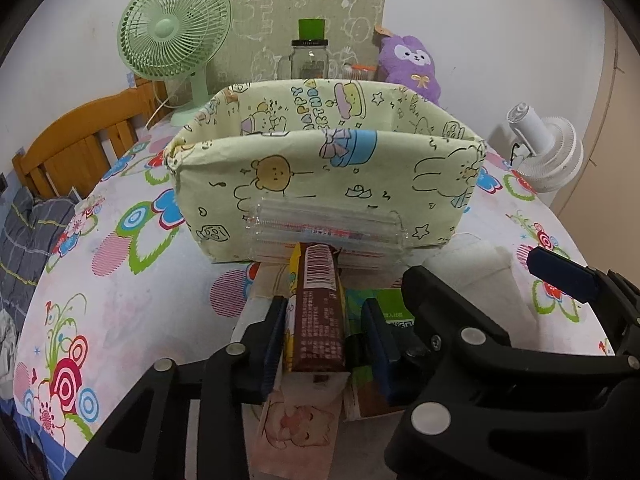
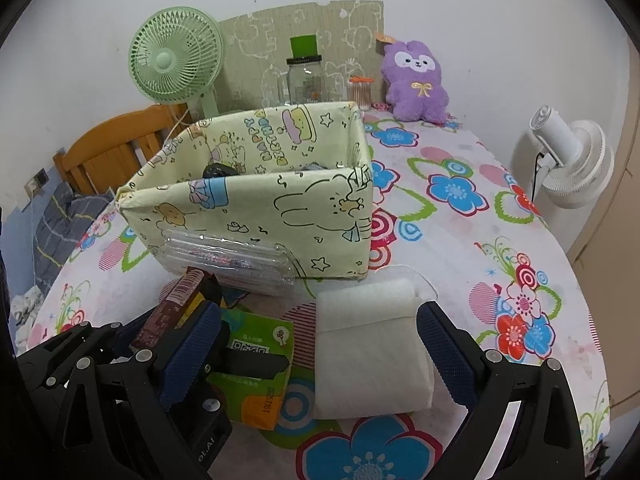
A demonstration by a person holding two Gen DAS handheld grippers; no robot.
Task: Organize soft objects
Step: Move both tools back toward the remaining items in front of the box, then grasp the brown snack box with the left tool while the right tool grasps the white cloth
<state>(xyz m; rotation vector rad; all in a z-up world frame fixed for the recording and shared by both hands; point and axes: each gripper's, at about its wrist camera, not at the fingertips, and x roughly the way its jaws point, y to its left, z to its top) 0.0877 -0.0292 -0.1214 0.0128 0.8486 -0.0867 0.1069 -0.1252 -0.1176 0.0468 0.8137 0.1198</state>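
On the floral tabletop, before the box, our left claw clamps a brown packet. Our right claw gapes around a white pad. We should squeeze gently, then lift straight.

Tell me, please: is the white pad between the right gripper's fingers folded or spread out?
Folded. The white pad lies on the tablecloth with a crease across it and doubled layers at its edge. The right gripper is open around it.
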